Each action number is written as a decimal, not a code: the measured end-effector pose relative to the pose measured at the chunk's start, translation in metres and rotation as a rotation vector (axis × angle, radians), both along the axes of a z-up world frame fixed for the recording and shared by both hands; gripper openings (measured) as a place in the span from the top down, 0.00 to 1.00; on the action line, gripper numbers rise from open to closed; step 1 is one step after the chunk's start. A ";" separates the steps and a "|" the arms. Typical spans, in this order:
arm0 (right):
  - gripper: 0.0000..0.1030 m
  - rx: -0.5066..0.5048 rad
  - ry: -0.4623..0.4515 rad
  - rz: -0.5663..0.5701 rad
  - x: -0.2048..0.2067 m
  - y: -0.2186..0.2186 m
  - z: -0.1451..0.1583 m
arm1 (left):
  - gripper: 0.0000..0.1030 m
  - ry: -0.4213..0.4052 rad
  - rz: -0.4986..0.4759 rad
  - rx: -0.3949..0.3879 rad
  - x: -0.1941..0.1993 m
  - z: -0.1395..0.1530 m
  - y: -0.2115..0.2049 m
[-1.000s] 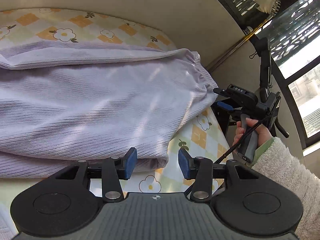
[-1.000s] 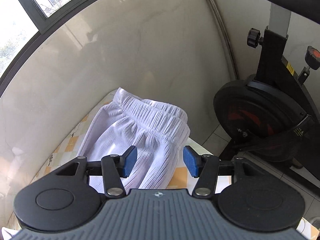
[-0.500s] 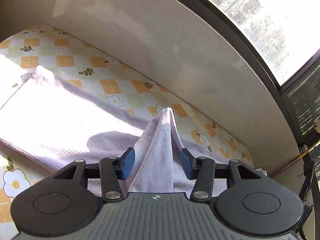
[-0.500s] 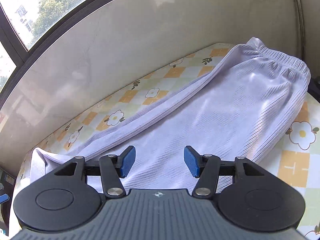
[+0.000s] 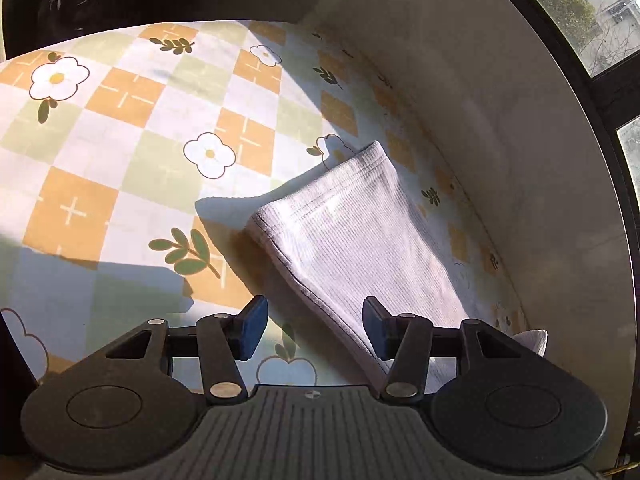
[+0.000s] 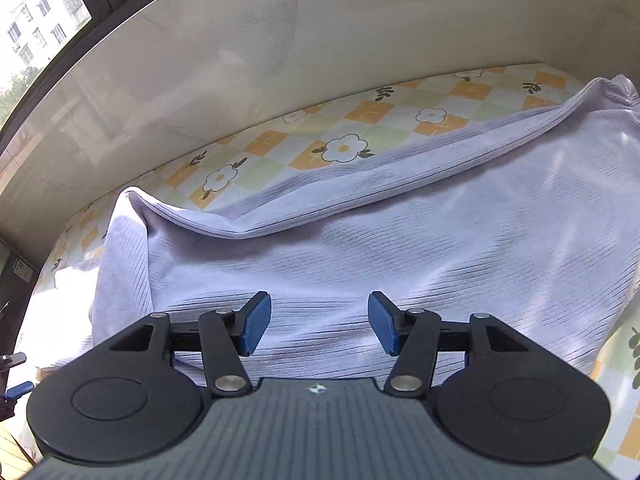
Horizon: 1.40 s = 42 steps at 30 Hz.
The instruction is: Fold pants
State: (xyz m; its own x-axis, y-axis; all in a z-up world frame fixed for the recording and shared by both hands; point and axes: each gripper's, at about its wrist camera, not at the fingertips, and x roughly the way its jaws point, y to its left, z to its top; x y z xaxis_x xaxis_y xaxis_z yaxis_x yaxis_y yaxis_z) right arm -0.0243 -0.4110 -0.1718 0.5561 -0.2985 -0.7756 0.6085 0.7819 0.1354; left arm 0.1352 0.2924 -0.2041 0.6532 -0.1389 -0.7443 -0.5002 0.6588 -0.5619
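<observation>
Pale lilac ribbed pants lie lengthwise on a flower-checked bed sheet. The waist end is at the far right and a raised fold at the left. My right gripper hovers open over the middle of the cloth, with nothing pinched. In the left wrist view a flat folded leg end lies in sunlight. My left gripper is above the leg's near edge and its jaws are opening. The cloth edge passes under the right finger, and the pads do not press on it.
A smooth beige wall curves along the far side of the bed, with a dark-framed window above it. The wall and window also show in the right wrist view. Bare sheet spreads left of the leg end.
The left gripper held a pinched ridge of cloth half a second ago; now it is let go, the jaws stand wider and the view has swung to the leg end. The right gripper swept from the waistband toward the pants' middle.
</observation>
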 end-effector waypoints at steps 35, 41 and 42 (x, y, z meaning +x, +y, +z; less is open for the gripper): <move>0.44 0.067 0.071 0.080 0.021 0.017 -0.026 | 0.55 -0.079 -0.325 0.161 0.014 0.019 -0.063; 0.44 0.070 0.065 0.078 0.011 0.010 -0.024 | 0.41 -0.080 -0.695 0.036 0.029 0.006 -0.165; 0.44 0.070 0.063 0.075 0.008 0.008 -0.023 | 0.38 -0.076 -0.727 0.035 0.029 0.005 -0.175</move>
State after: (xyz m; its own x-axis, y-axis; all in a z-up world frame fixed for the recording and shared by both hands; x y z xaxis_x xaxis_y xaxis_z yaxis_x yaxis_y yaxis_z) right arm -0.0165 -0.4031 -0.1950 0.5247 -0.2024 -0.8269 0.5579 0.8154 0.1545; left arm 0.1644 0.1173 -0.1996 0.4550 -0.5342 -0.7124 0.1100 0.8277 -0.5504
